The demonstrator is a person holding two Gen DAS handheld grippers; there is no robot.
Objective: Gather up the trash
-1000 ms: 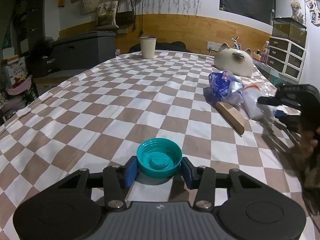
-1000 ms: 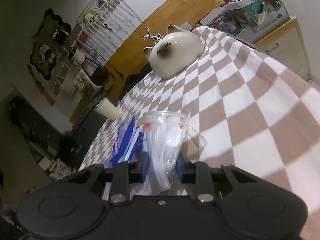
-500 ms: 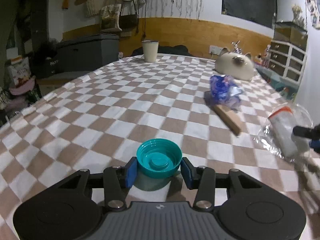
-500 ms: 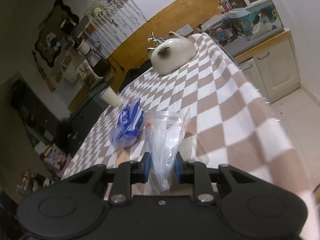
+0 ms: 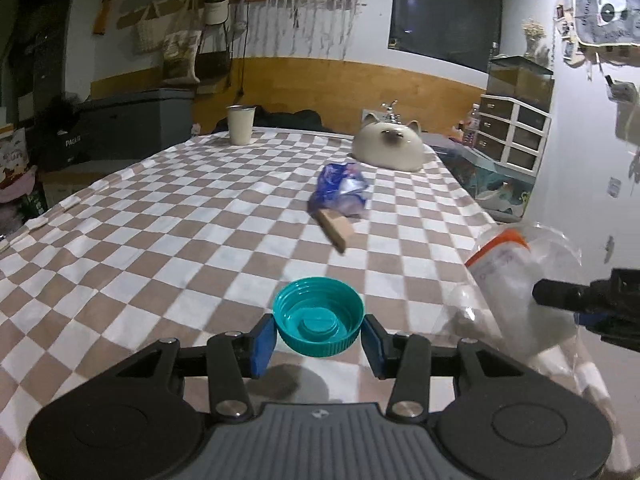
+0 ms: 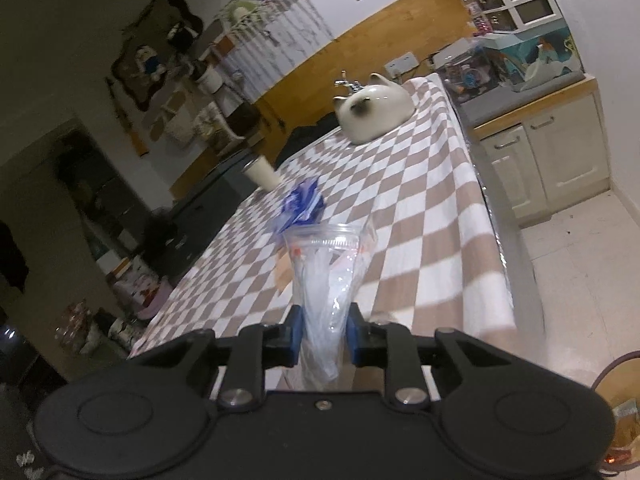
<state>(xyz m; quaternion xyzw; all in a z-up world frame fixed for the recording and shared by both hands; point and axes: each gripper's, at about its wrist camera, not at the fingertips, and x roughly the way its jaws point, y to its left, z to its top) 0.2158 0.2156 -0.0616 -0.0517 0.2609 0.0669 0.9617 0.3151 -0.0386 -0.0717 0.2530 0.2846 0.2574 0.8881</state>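
- A round teal plastic lid (image 5: 319,327), ribbed at its rim, is clamped between the half-closed pads of the left gripper (image 5: 319,340), above the checked tablecloth (image 5: 160,216).
- A crumpled clear plastic cup (image 6: 324,304) is pinched flat by the nearly closed right gripper (image 6: 323,334), past the table's edge.
- A crinkled blue wrapper (image 5: 340,192) is left lying beside a wooden block (image 5: 336,228).

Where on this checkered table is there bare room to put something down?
The widest bare stretch of tablecloth runs from the cream cup toward the camera, left of the blue wrapper. It is crowded on the right, around the wrapper, wooden block and cat-shaped dish.
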